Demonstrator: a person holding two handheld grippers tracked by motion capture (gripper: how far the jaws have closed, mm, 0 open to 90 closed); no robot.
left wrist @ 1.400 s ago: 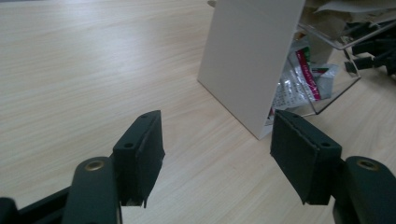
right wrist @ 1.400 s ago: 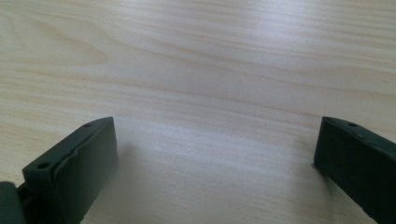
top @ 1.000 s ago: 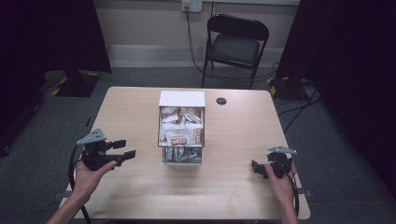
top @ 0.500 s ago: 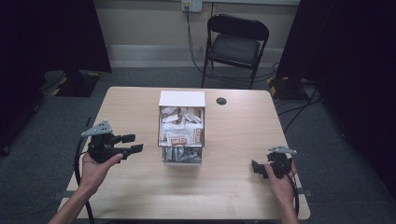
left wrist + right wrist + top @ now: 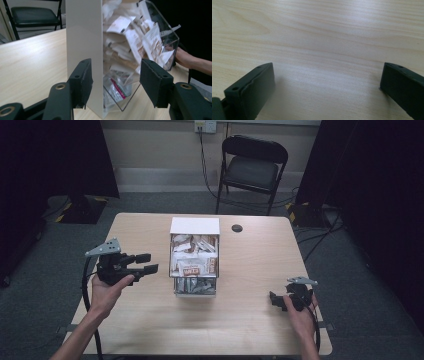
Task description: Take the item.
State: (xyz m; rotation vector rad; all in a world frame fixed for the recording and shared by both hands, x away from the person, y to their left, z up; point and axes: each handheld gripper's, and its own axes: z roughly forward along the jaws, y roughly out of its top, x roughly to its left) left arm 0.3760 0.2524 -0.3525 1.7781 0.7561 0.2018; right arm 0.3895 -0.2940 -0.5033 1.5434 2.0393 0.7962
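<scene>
The left gripper (image 5: 146,262), jaws wide, sits left of centre, pointing at the packet box (image 5: 194,257) just beside it. The right gripper (image 5: 276,301), also wide, rests lower right, farther away.

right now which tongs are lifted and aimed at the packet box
The left tongs, raised and open toward the packet box; the right tongs sit low over the table, facing bare wood.

One table (image 5: 150,320), one packet dispenser (image 5: 194,255), one chair (image 5: 252,167), two grippers
</scene>
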